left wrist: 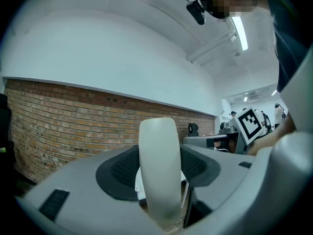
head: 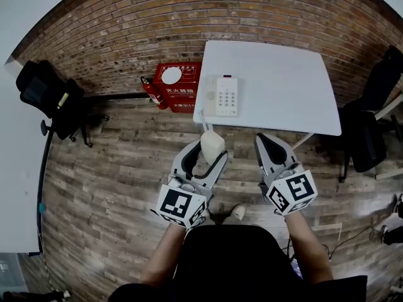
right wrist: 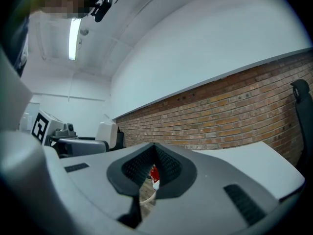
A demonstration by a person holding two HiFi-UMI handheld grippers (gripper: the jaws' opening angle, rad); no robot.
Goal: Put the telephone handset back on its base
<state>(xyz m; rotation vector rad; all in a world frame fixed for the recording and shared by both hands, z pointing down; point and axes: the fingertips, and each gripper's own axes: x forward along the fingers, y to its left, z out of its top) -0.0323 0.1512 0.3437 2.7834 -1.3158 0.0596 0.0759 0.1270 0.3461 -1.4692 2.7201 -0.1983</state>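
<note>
A white telephone base (head: 225,96) with a keypad lies near the left front edge of a white table (head: 283,87). The cream handset (head: 212,147) is held upright in my left gripper (head: 206,158), which is shut on it below the table's front edge. In the left gripper view the handset (left wrist: 159,168) stands between the dark pads. My right gripper (head: 269,148) hangs beside it, shut and empty; in the right gripper view its pads (right wrist: 166,168) meet at the tips. From there the handset (right wrist: 107,133) shows at the left.
A red fire-extinguisher box (head: 177,85) and an extinguisher (head: 153,93) stand on the wooden floor against the brick wall, left of the table. Black office chairs sit at far left (head: 53,96) and at right (head: 368,137). The person's shoes (head: 234,214) are below the grippers.
</note>
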